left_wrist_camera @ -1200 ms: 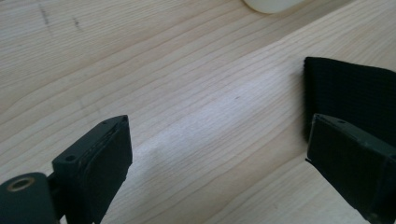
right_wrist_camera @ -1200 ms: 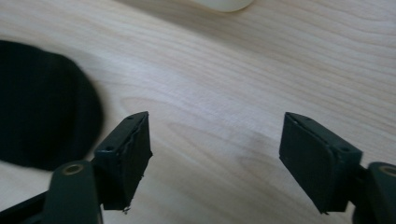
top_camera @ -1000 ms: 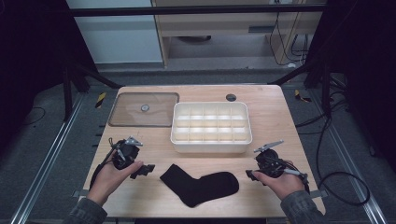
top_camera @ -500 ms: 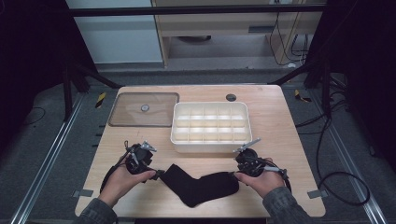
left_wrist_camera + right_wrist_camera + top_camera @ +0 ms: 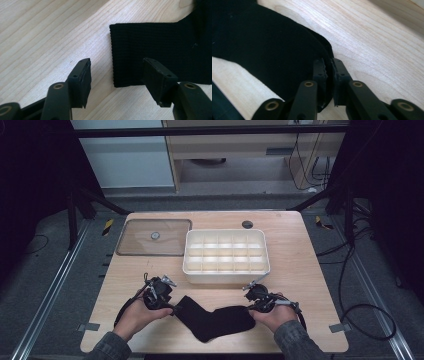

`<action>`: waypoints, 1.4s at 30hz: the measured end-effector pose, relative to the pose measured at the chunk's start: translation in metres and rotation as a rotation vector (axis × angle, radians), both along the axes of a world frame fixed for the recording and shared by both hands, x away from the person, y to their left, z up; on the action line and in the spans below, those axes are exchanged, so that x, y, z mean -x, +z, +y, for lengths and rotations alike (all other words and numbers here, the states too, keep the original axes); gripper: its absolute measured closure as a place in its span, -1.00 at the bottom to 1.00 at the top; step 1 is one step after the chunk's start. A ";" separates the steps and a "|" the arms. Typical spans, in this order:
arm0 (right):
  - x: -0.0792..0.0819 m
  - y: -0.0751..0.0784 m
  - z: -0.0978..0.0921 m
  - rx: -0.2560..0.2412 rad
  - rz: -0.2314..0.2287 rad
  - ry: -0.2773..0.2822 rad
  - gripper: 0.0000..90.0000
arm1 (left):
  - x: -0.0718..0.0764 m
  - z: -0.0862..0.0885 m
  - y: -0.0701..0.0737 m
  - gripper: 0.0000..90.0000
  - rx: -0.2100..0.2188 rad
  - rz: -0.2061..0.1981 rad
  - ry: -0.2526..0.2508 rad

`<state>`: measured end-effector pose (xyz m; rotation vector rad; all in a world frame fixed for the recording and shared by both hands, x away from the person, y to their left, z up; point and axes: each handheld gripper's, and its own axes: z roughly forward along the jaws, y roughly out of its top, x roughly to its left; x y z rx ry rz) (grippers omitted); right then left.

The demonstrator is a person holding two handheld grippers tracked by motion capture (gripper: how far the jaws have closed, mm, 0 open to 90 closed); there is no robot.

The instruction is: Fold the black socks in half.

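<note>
Toward the bench's (image 5: 300, 250) near-left corner, the left gripper (image 5: 172, 306) sits at the cuff end of the black sock (image 5: 215, 320). In the left gripper view its jaws stand wide apart, one over bare wood and the other over the ribbed cuff, with the cuff's straight edge between them; nothing is gripped. Bare wood lies to its left as far as the bench's left edge.

The sock lies flat near the near edge, about midway along it, bent at the heel, its cuff to the left and its toe to the right. Behind it stands the white divided tray (image 5: 226, 269), just short of touching, and the clear lid (image 5: 135, 245) lies flat at the far-left corner.

The right gripper (image 5: 251, 308) is at the toe end. In the right gripper view (image 5: 329, 68) its jaws are pinched together on the sock's rounded edge. Open wood runs to the right edge.
</note>
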<state>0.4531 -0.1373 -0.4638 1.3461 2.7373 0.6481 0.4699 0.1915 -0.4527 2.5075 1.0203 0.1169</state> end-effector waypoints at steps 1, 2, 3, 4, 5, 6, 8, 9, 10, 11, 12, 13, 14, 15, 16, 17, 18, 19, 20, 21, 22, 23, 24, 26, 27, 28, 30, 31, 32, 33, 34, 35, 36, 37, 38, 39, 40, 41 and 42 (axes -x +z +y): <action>0.000 0.000 0.000 0.000 0.000 0.000 0.87 | 0.000 0.000 0.000 -0.01 0.000 0.000 0.000; 0.002 0.001 -0.001 -0.007 -0.004 0.013 0.88 | -0.001 -0.001 -0.002 0.01 0.003 0.009 -0.006; 0.002 0.001 -0.001 -0.007 -0.004 0.013 0.88 | -0.001 -0.001 -0.002 0.06 0.003 0.009 -0.006; 0.003 0.001 -0.001 -0.017 -0.004 0.005 0.88 | -0.001 -0.003 -0.002 0.09 0.012 0.018 -0.012; 0.004 0.002 -0.001 -0.018 -0.005 0.008 0.88 | -0.001 -0.005 -0.003 0.12 0.018 0.025 -0.014; 0.005 0.002 -0.001 -0.020 -0.008 0.011 0.88 | -0.001 -0.006 -0.003 0.16 0.019 0.032 -0.022; 0.006 0.002 -0.001 -0.023 -0.004 0.005 0.87 | -0.001 -0.007 -0.003 0.19 0.011 0.034 -0.027; 0.007 0.003 0.000 -0.024 -0.009 0.007 0.87 | -0.001 -0.009 -0.004 0.25 0.003 0.041 -0.034; 0.007 0.003 0.000 -0.027 -0.012 0.007 0.87 | -0.001 -0.009 -0.004 0.27 0.003 0.041 -0.034; 0.007 0.003 0.000 -0.027 -0.012 0.007 0.87 | -0.001 -0.009 -0.005 0.27 -0.001 0.048 -0.039; 0.006 0.004 0.000 -0.025 -0.016 0.013 0.87 | -0.002 -0.009 -0.008 0.34 -0.007 0.057 -0.041; 0.006 0.005 0.001 -0.026 -0.017 0.015 0.87 | -0.002 -0.009 -0.008 0.37 -0.007 0.057 -0.041; 0.006 0.005 0.002 -0.025 -0.019 0.019 0.87 | -0.002 -0.009 -0.010 0.39 -0.008 0.062 -0.042; 0.006 0.005 0.003 -0.024 -0.015 0.019 0.87 | -0.002 -0.010 -0.011 0.40 -0.012 0.060 -0.043; 0.006 0.006 0.003 -0.024 -0.016 0.024 0.87 | -0.002 -0.010 -0.012 0.42 -0.010 0.064 -0.041; 0.006 0.006 0.003 -0.024 -0.016 0.024 0.87 | -0.002 -0.010 -0.012 0.44 -0.010 0.064 -0.041; 0.006 0.006 0.004 -0.024 -0.016 0.028 0.87 | -0.003 -0.010 -0.013 0.45 -0.009 0.067 -0.041; 0.006 0.006 0.004 -0.024 -0.016 0.028 0.87 | -0.003 -0.011 -0.013 0.45 -0.011 0.070 -0.042; 0.006 0.006 0.005 -0.024 -0.016 0.032 0.87 | -0.003 -0.011 -0.013 0.47 -0.012 0.074 -0.044; 0.006 0.006 0.005 -0.024 -0.016 0.032 0.87 | -0.003 -0.011 -0.013 0.49 -0.012 0.074 -0.044; 0.006 0.007 0.006 -0.019 -0.013 0.044 0.88 | -0.003 -0.011 -0.014 0.49 -0.013 0.073 -0.047; 0.007 0.007 0.007 -0.013 -0.009 0.053 0.88 | -0.003 -0.011 -0.015 0.51 -0.011 0.076 -0.048; 0.007 0.008 0.008 -0.009 -0.011 0.060 0.89 | -0.003 -0.011 -0.016 0.53 -0.003 0.085 -0.047; 0.007 0.009 0.009 -0.015 -0.013 0.056 0.89 | -0.004 -0.010 -0.016 0.57 0.012 0.100 -0.044; 0.007 0.009 0.009 -0.015 -0.013 0.056 0.89 | -0.004 -0.010 -0.016 0.60 0.012 0.100 -0.044; 0.007 0.010 0.008 -0.018 -0.016 0.053 0.89 | -0.004 -0.009 -0.016 0.60 0.019 0.107 -0.042; 0.006 0.011 0.007 -0.017 -0.022 0.054 0.90 | -0.005 -0.007 -0.017 0.66 0.039 0.122 -0.038; 0.006 0.011 0.007 -0.017 -0.022 0.054 0.90 | -0.005 -0.007 -0.017 0.68 0.039 0.122 -0.038; 0.006 0.012 0.006 -0.020 -0.024 0.046 0.90 | -0.004 -0.006 -0.017 0.69 0.043 0.122 -0.038; 0.006 0.012 0.006 -0.020 -0.024 0.046 0.90 | -0.004 -0.006 -0.016 0.69 0.047 0.119 -0.034; 0.005 0.012 0.005 -0.023 -0.029 0.050 0.91 | -0.003 -0.006 -0.016 0.72 0.048 0.119 -0.034; 0.005 0.012 0.006 -0.024 -0.029 0.045 0.91 | -0.003 -0.005 -0.015 0.73 0.046 0.111 -0.037; 0.004 0.013 0.006 -0.026 -0.028 0.042 0.91 | -0.002 -0.004 -0.013 0.73 0.042 0.105 -0.036; 0.004 0.013 0.006 -0.026 -0.028 0.042 0.91 | -0.002 -0.004 -0.013 0.73 0.042 0.105 -0.036; 0.003 0.012 0.007 -0.026 -0.027 0.042 0.91 | -0.003 -0.001 -0.011 0.73 0.035 0.098 -0.038; 0.003 0.012 0.008 -0.028 -0.029 0.045 0.91 | -0.003 0.000 -0.009 0.73 0.037 0.096 -0.037; 0.003 0.012 0.009 -0.029 -0.025 0.041 0.91 | -0.004 0.002 -0.007 0.73 0.036 0.090 -0.039; 0.003 0.012 0.010 -0.027 -0.029 0.046 0.91 | -0.004 0.002 -0.007 0.73 0.036 0.090 -0.039; 0.003 0.013 0.010 -0.025 -0.025 0.048 0.91 | -0.005 0.005 -0.003 0.73 0.042 0.082 -0.037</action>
